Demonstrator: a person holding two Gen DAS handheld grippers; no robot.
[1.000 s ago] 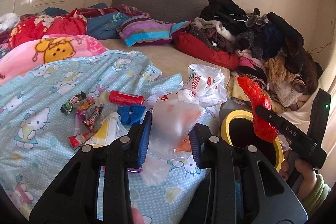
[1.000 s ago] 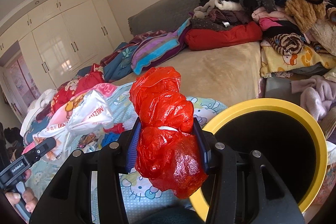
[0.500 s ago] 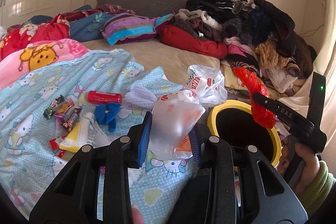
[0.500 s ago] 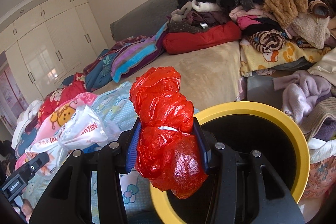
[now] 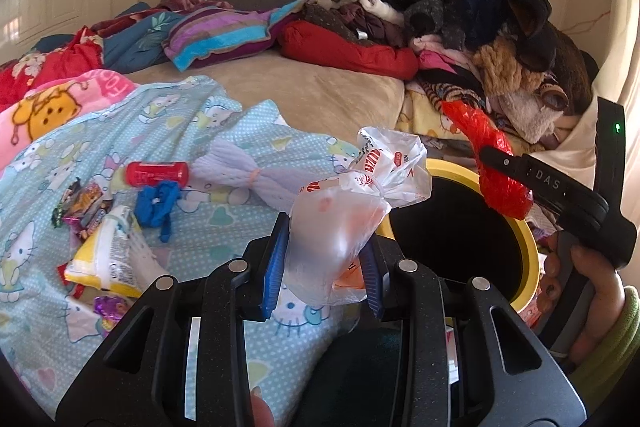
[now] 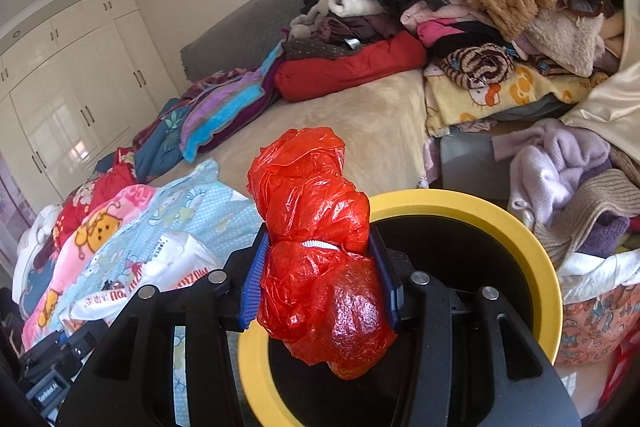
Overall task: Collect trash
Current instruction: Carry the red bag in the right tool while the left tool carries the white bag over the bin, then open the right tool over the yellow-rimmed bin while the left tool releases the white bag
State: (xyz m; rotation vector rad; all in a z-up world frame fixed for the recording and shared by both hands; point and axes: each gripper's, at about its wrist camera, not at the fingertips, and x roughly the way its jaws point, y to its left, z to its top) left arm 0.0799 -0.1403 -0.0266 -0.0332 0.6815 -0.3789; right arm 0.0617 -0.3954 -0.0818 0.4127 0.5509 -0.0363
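A bedroom: a bed (image 5: 320, 99) with a beige cover, a grey headboard behind it, cream wardrobe doors (image 6: 68, 87) along the wall. Beside the bed, below my hands, stands the bin (image 6: 516, 227), black inside with a yellow rim.

My left gripper (image 5: 322, 269) pinches a clear plastic bag (image 5: 336, 231) with red print, knotted above the blue pads; it hangs at the bin's rim. My right gripper (image 6: 320, 283) clamps a crumpled red plastic bag (image 6: 316, 247), glossy and bulging on both sides of the pads, right over the bin's mouth.

On the pale blue cartoon-cat blanket (image 5: 224, 115) lie a red tube (image 5: 157, 172), a blue scrunchie (image 5: 156, 205), a yellow and white wrapper (image 5: 106, 251), candy wrappers (image 5: 82, 207) and a white mesh sleeve (image 5: 240, 173). A heap of clothes (image 5: 460, 19) covers the bed's far corner.

Compared with a second ago, both bags sit nearer the bin: its opening fills more of each view, and the litter on the blanket has slid left.
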